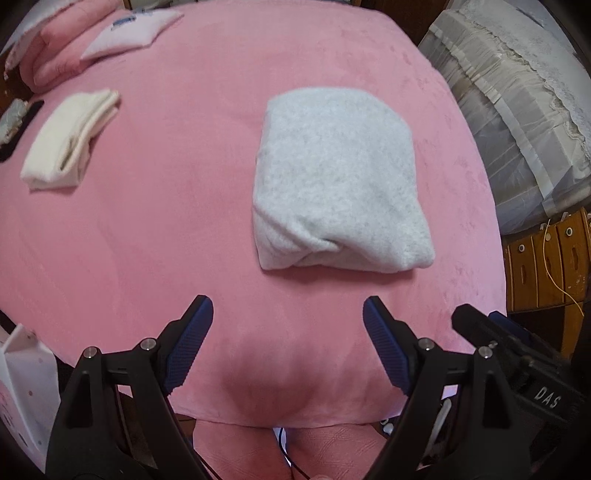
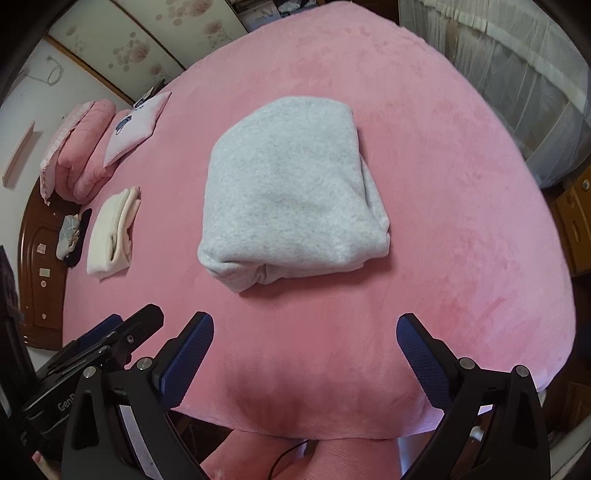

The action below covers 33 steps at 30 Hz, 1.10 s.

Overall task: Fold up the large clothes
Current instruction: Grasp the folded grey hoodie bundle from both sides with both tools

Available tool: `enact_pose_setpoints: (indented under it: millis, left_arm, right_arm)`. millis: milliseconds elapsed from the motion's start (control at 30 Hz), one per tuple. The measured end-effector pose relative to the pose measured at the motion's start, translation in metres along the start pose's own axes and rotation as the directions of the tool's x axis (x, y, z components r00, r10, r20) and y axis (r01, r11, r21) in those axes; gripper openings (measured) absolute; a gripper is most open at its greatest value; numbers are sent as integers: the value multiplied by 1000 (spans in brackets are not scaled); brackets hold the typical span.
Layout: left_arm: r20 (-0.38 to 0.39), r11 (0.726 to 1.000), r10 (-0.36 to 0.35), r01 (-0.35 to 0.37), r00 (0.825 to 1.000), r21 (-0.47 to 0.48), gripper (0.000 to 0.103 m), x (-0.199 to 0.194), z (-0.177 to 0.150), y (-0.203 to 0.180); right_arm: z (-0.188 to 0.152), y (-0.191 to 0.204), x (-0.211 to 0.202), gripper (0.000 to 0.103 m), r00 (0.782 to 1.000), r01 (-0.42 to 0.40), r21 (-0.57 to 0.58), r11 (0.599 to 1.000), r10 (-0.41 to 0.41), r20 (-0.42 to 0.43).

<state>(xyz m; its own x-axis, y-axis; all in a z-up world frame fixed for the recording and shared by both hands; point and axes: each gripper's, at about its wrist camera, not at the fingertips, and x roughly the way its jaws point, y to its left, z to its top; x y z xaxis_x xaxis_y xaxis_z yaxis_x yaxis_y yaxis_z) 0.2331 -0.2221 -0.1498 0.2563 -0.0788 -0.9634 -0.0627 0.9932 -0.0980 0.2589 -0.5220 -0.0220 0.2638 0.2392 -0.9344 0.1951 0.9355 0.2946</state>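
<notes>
A light grey garment [image 1: 336,181] [image 2: 291,195] lies folded into a thick rectangle on the pink bed [image 1: 166,221] [image 2: 461,221]. My left gripper [image 1: 288,314] hangs above the bed's near edge, short of the garment and a little to its left. It is open, with only pink cover between its blue pads. My right gripper [image 2: 304,328] is above the same near edge, just in front of the garment, open wide and empty. In the left wrist view the right gripper's black fingers [image 1: 480,325] show at the lower right. The left gripper's fingers [image 2: 136,321] show at the lower left of the right wrist view.
A cream folded garment [image 1: 70,140] [image 2: 114,232] lies at the bed's left side. A pink quilt roll [image 2: 81,151] and a white pillow [image 1: 129,33] [image 2: 136,125] sit at the far left. A lace-draped piece of furniture [image 1: 517,96] and wooden drawers [image 1: 543,266] stand to the right of the bed.
</notes>
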Motion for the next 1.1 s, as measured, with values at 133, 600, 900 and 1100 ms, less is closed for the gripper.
enact_pose_setpoints:
  millis: [133, 600, 900, 1100]
  left_arm:
    - [-99, 992, -130, 128, 987, -20, 81, 38, 18, 12]
    - [-214, 931, -365, 353, 906, -94, 82, 160, 133, 41]
    - [-262, 839, -544, 513, 797, -182, 94, 207, 171, 72]
    - [-251, 797, -604, 573, 756, -192, 102, 245, 176, 78]
  right_arm:
    - [14, -31, 30, 101, 995, -74, 61, 995, 78, -63]
    - [139, -120, 182, 101, 939, -274, 101, 957, 288, -188]
    - [177, -113, 250, 100, 821, -466, 164, 869, 494, -286]
    - [187, -115, 256, 92, 798, -492, 216, 844, 536, -275]
